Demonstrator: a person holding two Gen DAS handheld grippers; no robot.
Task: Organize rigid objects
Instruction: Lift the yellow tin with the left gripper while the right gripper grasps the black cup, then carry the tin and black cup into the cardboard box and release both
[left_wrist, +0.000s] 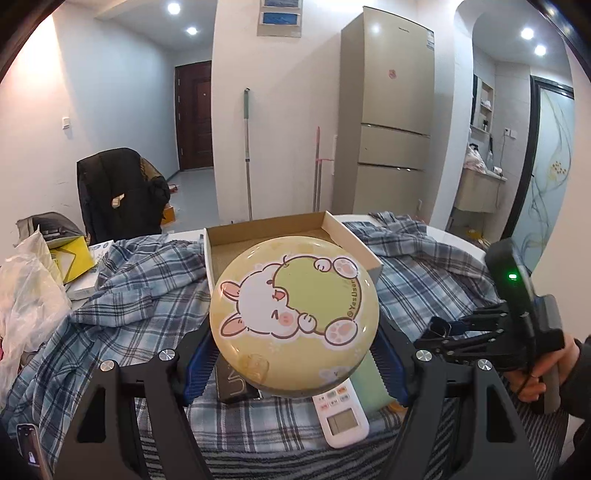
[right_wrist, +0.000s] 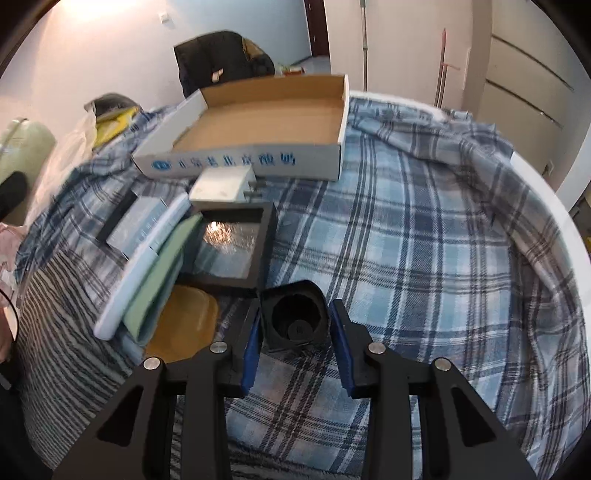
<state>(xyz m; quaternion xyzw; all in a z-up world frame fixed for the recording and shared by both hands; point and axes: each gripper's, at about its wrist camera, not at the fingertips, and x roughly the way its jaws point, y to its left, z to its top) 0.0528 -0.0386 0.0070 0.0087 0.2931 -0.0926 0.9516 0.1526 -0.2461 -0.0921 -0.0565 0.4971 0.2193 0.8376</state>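
Note:
My left gripper (left_wrist: 295, 345) is shut on a round yellow tin (left_wrist: 293, 295) with a cartoon rabbit on its lid, held above the pile and in front of the open cardboard box (left_wrist: 258, 236). My right gripper (right_wrist: 295, 314) is shut on a small black square cup (right_wrist: 293, 317) that rests on the plaid blanket. To its left lie a black frame case (right_wrist: 232, 243), a white charger (right_wrist: 221, 184), a white remote (right_wrist: 144, 266), a green flat case (right_wrist: 162, 273) and a brown-yellow piece (right_wrist: 184, 325). The shallow cardboard box (right_wrist: 258, 122) stands beyond them. In the left wrist view the right gripper (left_wrist: 443, 330) shows at the right, in a person's hand.
A blue plaid blanket (right_wrist: 406, 229) covers the round table. Plastic bags (left_wrist: 29, 295) and yellow packets crowd its left edge. A chair with a black jacket (left_wrist: 118, 192), a mop (left_wrist: 247, 155) and a fridge (left_wrist: 388, 122) stand behind. A phone (left_wrist: 29, 446) lies at the near left.

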